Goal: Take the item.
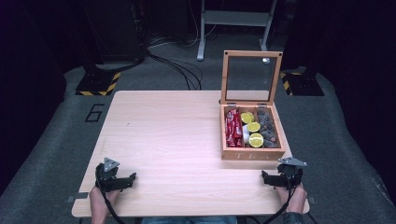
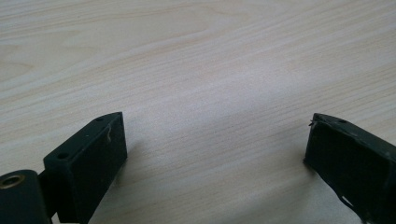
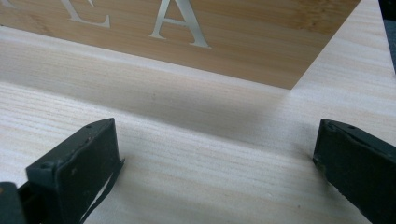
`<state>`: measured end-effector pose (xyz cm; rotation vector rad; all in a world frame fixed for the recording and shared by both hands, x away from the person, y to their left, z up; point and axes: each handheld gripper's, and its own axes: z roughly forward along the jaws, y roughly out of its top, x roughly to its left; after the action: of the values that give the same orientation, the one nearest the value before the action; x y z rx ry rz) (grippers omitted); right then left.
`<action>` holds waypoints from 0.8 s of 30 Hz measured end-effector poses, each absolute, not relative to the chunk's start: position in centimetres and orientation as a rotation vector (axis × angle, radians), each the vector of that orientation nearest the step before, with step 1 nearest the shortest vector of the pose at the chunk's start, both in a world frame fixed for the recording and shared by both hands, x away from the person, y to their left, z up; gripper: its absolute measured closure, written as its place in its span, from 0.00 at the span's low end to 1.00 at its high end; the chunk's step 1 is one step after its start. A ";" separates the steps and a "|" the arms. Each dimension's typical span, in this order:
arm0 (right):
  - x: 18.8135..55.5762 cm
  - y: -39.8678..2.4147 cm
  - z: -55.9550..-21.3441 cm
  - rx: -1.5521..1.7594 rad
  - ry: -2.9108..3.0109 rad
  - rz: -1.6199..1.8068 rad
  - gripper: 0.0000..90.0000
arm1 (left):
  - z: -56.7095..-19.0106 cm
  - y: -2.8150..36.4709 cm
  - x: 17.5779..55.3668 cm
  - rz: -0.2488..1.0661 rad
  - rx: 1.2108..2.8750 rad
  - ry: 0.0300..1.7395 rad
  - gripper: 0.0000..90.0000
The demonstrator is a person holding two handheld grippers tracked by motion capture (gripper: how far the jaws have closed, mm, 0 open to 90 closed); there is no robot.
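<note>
Both claws rest low on the pale wooden counter (image 1: 177,135) near its front edge: the left claw (image 1: 131,177) at the left corner, the right claw (image 1: 264,176) just before a wooden tea box (image 1: 252,153). Each has its jaws spread wide, holding nothing. The box (marked TEA on its front) stands at the counter's right side, glass lid (image 1: 251,77) upright, with red packets (image 1: 233,128), yellow-topped capsules (image 1: 254,132) and dark sachets (image 1: 267,126) inside.

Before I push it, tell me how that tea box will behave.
The tea box looks rigid wood, flat-based, so it should slide, not roll. Its glass lid stands open upright, so it may tip backward or swing shut.
</note>
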<state>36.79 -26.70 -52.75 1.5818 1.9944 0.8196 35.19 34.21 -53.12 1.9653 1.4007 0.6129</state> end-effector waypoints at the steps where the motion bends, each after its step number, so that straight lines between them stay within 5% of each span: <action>1: 36.8 -26.7 -52.7 1.581 2.003 0.815 0.00 | -53.1 34.2 35.2 0.613 1.965 1.401 0.06; 24: 35.8 -25.0 -49.1 1.565 2.033 0.846 0.00 | -53.1 34.2 35.2 0.613 1.965 1.401 0.06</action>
<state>35.82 -25.00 -49.06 1.5649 2.0333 0.8460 35.19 34.21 -53.12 1.9651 1.4005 0.6134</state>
